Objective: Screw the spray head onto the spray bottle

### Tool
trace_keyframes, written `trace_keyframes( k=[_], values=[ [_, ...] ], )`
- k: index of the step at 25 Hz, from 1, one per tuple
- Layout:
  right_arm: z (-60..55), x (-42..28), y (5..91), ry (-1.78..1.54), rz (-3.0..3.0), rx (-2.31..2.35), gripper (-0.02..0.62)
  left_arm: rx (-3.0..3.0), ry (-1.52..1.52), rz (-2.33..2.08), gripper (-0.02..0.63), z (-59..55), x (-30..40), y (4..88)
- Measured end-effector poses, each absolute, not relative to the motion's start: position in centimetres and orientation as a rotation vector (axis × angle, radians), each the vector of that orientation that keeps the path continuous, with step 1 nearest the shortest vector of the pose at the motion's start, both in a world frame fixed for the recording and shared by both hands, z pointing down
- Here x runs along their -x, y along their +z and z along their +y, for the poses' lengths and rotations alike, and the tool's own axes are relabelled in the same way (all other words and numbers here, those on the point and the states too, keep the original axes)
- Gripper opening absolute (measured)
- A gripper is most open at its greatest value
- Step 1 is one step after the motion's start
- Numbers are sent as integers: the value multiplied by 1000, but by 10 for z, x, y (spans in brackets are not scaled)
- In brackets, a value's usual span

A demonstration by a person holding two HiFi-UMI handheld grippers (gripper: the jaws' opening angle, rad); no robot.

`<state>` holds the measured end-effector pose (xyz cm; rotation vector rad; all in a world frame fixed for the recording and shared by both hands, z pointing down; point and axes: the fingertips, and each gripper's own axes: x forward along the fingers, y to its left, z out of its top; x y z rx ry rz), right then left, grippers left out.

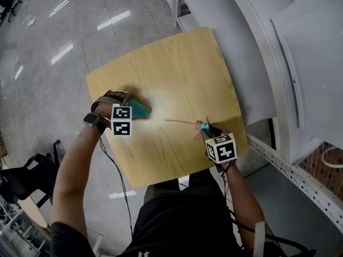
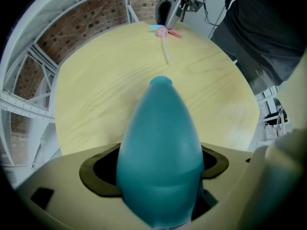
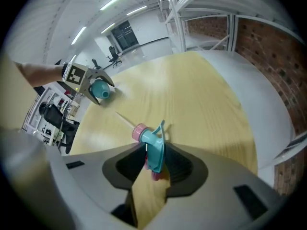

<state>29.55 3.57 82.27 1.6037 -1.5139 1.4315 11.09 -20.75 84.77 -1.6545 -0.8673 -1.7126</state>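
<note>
Head view: one wooden counter [image 1: 177, 63] carries one teal spray bottle [image 1: 141, 110], on its side at the left, and one spray head [image 1: 203, 126] near the right edge, well apart. There are two grippers: the left hand-held gripper [image 1: 126, 106] and the right hand-held gripper [image 1: 209, 130].

Left gripper view: its jaws pinch the bottle's body.

Right gripper view: its jaws stand spread, and the spray head lies on the counter between them. One thin tube [image 3: 123, 119] points toward the bottle.

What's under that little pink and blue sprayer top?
Wooden table: the sprayer top lies on it, its thin tube stretched across the wood. The contact spot is hidden beneath it.
</note>
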Motion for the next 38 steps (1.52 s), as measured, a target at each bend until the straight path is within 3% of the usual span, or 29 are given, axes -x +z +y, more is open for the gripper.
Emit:
trace_keyframes(
  k=[10, 16, 22, 28, 32, 38],
  values=[
    [45, -309, 786, 1286, -1576, -1535, 115, 2410, -1686, -531, 426, -191, -113, 819],
    [42, -307, 721, 1125, -1656, -1498, 115, 2782, -1471, -367, 428, -147, -132, 766],
    [20, -304, 585, 760, -1787, -1489, 115, 3233, -844, -40, 428, -123, -164, 623],
    [6, -302, 376, 146, -1864, -1560, 115, 3281, -110, 251, 428, -107, -146, 445],
    [7, -267, 262, -341, -1814, -1451, 115, 3130, -109, 291, 428, -77, -128, 391],
    [14, -241, 214, -526, -1688, -1382, 115, 3124, -150, 343, 428, -52, -133, 388]
  ],
)
